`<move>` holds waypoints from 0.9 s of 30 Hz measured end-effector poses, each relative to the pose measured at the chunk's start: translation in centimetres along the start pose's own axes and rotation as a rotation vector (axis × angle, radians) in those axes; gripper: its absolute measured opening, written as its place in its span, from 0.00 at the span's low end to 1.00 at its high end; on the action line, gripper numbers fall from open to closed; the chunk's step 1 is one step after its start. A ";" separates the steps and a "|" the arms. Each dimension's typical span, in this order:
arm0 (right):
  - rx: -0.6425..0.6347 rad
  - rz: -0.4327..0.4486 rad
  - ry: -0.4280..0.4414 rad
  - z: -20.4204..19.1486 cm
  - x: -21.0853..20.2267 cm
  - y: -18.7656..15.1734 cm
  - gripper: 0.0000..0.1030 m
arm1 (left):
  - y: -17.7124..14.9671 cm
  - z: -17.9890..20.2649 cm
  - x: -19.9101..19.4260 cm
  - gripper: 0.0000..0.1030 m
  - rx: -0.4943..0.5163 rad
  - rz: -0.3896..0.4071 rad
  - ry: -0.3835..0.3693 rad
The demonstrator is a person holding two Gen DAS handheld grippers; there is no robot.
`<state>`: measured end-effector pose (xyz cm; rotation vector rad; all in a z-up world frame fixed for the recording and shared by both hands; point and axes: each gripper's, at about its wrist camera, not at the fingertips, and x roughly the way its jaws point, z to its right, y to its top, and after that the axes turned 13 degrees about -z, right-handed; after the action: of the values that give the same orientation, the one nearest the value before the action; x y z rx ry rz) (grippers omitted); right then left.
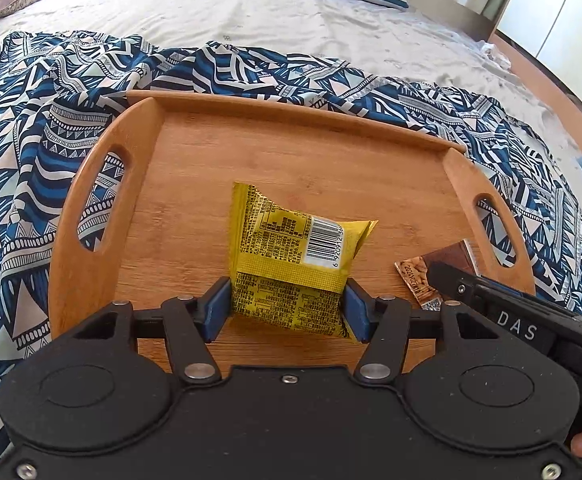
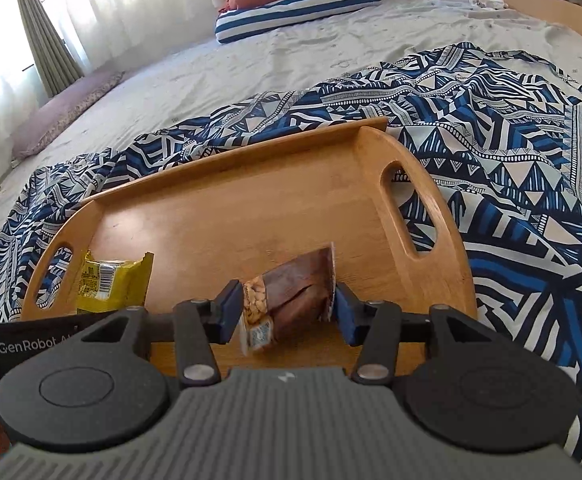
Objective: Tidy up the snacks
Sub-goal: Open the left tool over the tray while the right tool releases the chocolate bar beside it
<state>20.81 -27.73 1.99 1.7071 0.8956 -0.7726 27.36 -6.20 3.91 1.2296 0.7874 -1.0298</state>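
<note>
Snacks: left tool (image 1: 287, 306) grips yellow packet (image 1: 291, 256) (barcode up), right tool (image 2: 285, 312) grips brown wrapper (image 2: 291, 300).

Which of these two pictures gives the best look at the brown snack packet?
The right wrist view: the brown snack packet sits centred between the right gripper pads, showing its peanut picture and crinkled wrapper above the wooden tray. The left wrist view shows only a corner of it, mostly hidden behind the right gripper.

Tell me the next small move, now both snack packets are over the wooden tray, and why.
Probably open both grippers. The left gripper holds the yellow packet and the right gripper the brown packet, both low over the tray, so releasing should lay them side by side.
</note>
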 end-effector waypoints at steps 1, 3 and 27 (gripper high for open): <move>0.003 -0.001 0.003 0.0 0.1 0.1 0.51 | 0.0 0.0 0.0 0.54 0.003 0.001 0.001; 0.005 0.000 0.006 0.0 0.1 0.1 0.51 | 0.0 0.1 0.0 0.55 0.009 0.002 0.003; -0.094 0.106 0.006 -0.4 -6.2 -2.6 0.78 | -4.8 0.1 -7.5 0.96 0.122 0.165 -0.015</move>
<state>15.43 -28.02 6.00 1.6604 0.8256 -0.6451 20.20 -4.92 9.02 1.3659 0.6075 -0.9621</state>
